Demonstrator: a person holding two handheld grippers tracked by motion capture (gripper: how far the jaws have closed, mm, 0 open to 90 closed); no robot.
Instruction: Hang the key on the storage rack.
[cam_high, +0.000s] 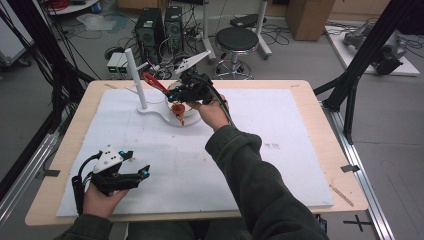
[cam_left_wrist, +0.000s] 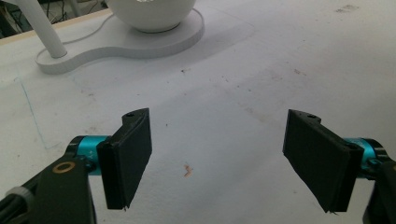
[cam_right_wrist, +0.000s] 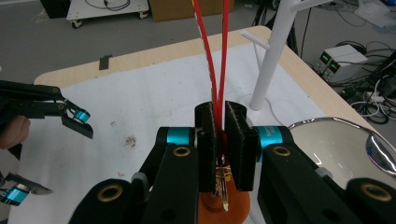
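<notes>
The red tongs (cam_high: 152, 81) sit at the far side of the table in the high view, pinched by my right gripper (cam_high: 186, 91) just above the white bowl (cam_high: 176, 107), their red handles sticking out to the left toward the white post (cam_high: 136, 77). The bowl and post share a white stand (cam_high: 155, 112) on the white mat (cam_high: 250, 145). Near and to the right of it the mat lies bare out to the table's wooden edge (cam_high: 327, 145). My left gripper (cam_high: 131, 176) rests at the near left corner, close to the mat's near edge and well apart from the stand.

In the left gripper view, its jaws are spread wide with only stained mat (cam_left_wrist: 219, 116) between them; the stand (cam_left_wrist: 121, 46) and bowl (cam_left_wrist: 152, 14) lie far ahead.

In the right gripper view, my jaws are pressed together on the tongs (cam_right_wrist: 217, 60), whose two red arms rise between the pads (cam_right_wrist: 243, 140). The post (cam_right_wrist: 273, 60) stands just to the right, and the left gripper (cam_right_wrist: 46, 140) is spread wide at the left edge, with open mat (cam_right_wrist: 140, 93) between.
</notes>
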